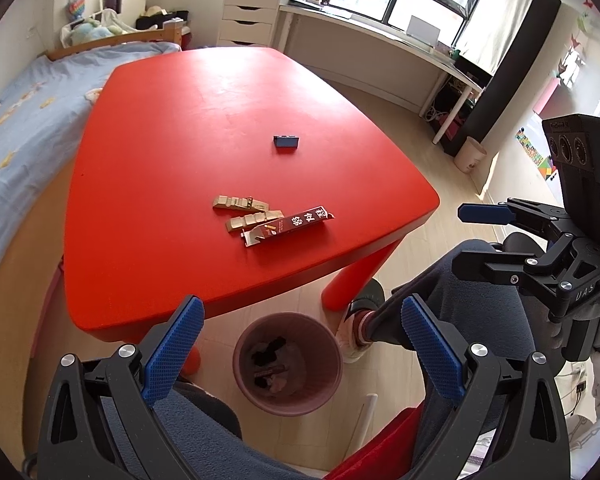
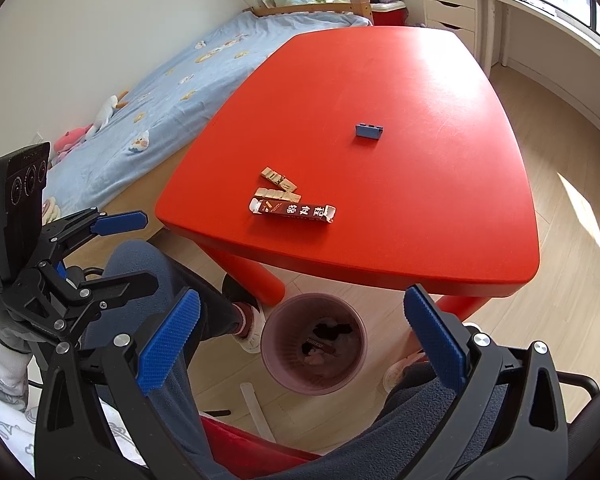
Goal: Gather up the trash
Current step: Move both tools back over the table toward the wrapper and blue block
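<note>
Trash (image 2: 324, 346) inside pink bin (image 2: 314, 380)

Red table (image 1: 188, 128) ahead of both tools, low, rounded corners. On top, near edge: dark red carton (image 1: 290, 226), flat, end flaps open. Two tan wooden pieces (image 1: 244, 210) just beyond carton, one touching it. Small blue brick (image 1: 286, 141) farther out, well apart. Wood floor (image 1: 428, 152) below; pink bin (image 1: 288, 364) standing beside table leg.
</note>
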The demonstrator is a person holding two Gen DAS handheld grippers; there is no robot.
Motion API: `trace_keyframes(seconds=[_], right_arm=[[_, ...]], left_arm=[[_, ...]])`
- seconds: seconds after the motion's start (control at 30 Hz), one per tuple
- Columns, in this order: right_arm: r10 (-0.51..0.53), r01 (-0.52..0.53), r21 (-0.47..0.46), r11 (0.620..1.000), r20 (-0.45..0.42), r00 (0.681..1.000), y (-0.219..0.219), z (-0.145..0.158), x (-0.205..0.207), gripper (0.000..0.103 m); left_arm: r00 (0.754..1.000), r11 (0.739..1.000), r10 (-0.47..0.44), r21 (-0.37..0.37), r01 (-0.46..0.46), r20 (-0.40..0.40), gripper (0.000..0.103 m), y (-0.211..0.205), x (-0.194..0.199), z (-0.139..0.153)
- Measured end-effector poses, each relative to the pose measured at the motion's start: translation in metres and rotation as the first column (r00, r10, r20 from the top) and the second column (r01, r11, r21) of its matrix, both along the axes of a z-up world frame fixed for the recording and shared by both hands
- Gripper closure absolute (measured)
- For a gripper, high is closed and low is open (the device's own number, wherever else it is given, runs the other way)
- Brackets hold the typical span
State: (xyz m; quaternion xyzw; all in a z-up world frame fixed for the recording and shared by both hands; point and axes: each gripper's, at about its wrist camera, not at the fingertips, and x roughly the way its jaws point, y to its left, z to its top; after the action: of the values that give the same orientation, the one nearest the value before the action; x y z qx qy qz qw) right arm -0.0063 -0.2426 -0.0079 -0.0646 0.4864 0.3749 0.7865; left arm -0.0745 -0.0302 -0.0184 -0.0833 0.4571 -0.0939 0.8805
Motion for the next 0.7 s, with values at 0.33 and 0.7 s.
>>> trace_keyframes(seconds=[0.33, 0.7], right_arm=[[-0.027, 0.027, -0.006, 1.0, 0.035, 0.999, 0.011, 0.009, 0.03, 0.003], [-0.049, 0.051, -0.022, 0.998, 0.056, 0.997, 0.033, 0.016, 0.073, 0.003]], left_arm=[[1.0, 1.0, 0.021, 0.013, -0.021, 0.005, 0.008, 0.013, 0.02, 0.003], [0.999, 0.998, -0.036, 0.044, 0.035, 0.015, 0.008, 0.014, 0.049, 0.006]])
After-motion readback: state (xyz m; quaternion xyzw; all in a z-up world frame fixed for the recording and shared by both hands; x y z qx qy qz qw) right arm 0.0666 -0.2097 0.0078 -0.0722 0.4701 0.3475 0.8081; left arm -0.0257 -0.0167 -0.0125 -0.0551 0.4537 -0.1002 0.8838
